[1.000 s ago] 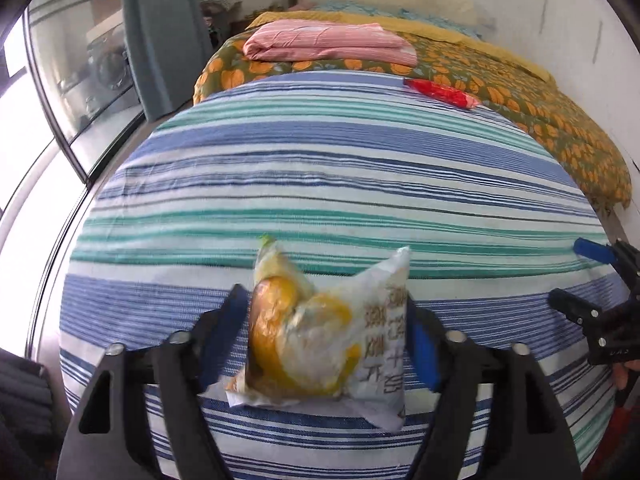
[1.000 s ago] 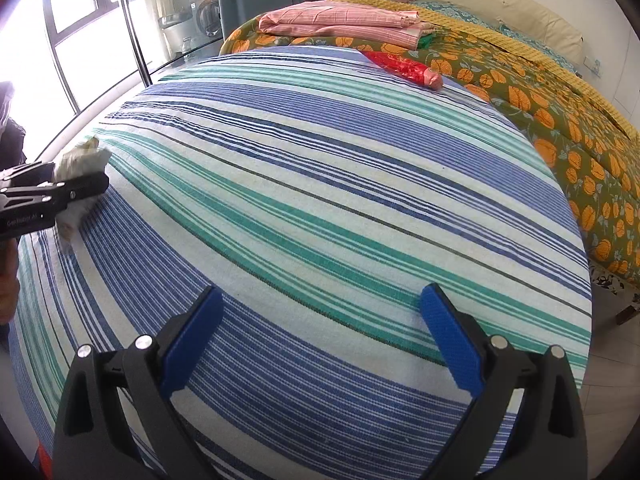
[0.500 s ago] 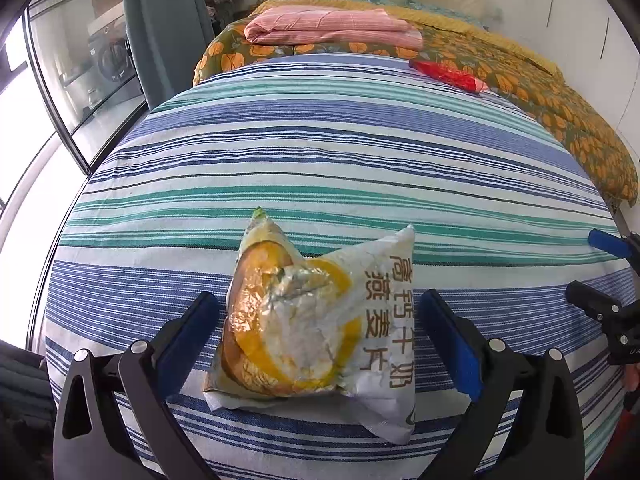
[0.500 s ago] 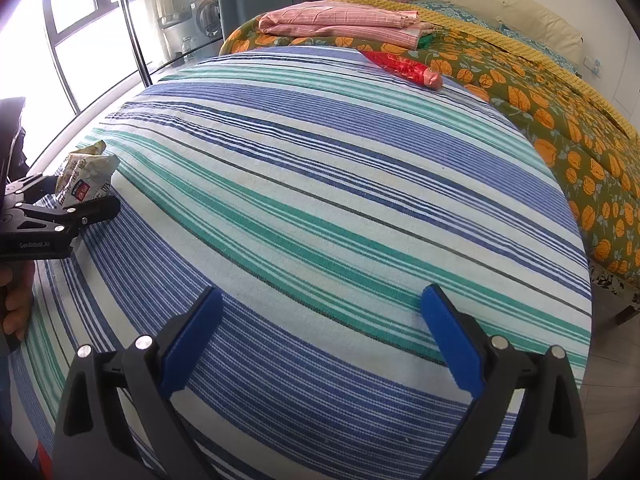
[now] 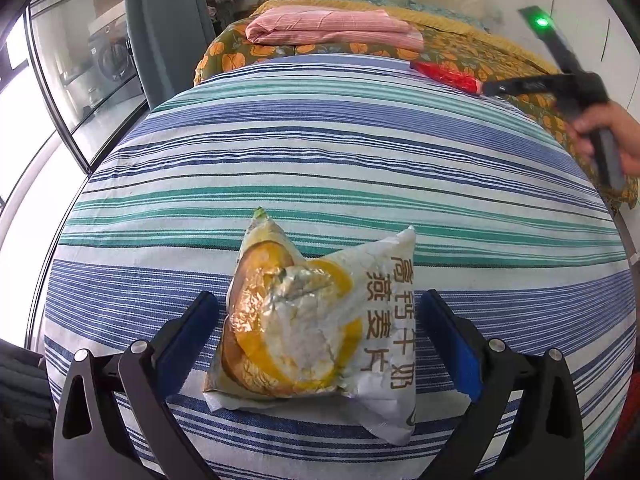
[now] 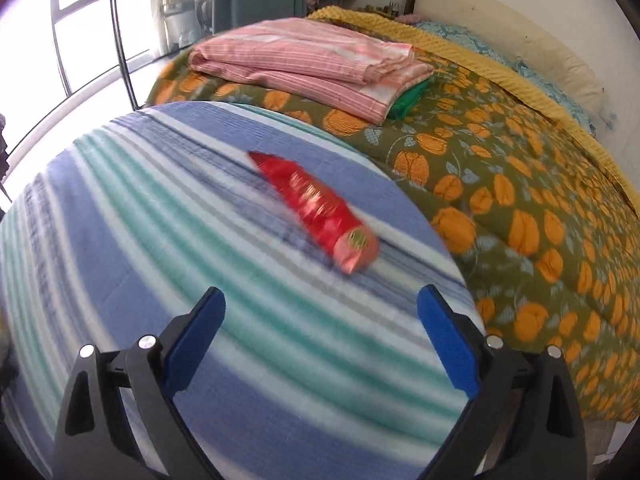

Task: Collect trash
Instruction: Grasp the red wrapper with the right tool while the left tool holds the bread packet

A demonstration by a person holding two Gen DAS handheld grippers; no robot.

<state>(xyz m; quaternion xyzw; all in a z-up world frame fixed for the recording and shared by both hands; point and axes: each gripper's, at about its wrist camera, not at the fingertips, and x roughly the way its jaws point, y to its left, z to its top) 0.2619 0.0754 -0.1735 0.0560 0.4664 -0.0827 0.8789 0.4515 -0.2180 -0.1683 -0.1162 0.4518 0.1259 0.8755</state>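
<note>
A crumpled white and yellow snack bag [image 5: 312, 320] with brown printed characters lies flat on the blue, green and white striped sheet [image 5: 320, 152], its torn top pointing away. A long red wrapper [image 6: 316, 208], pink at its near end, lies slantwise near the sheet's far edge, just beside the orange-flowered quilt [image 6: 520, 184].

Daylight floods in from the windows [image 6: 76, 36] left of each hand-held gripper, blown out to white. The left wrist view is sharp, with glare on the crinkled snack bag [image 5: 312, 320]. The right wrist view smears: the striped sheet [image 6: 200, 280] and red wrapper [image 6: 316, 208] are motion-blurred. Fisheye bending curves every edge; corners go black.
</note>
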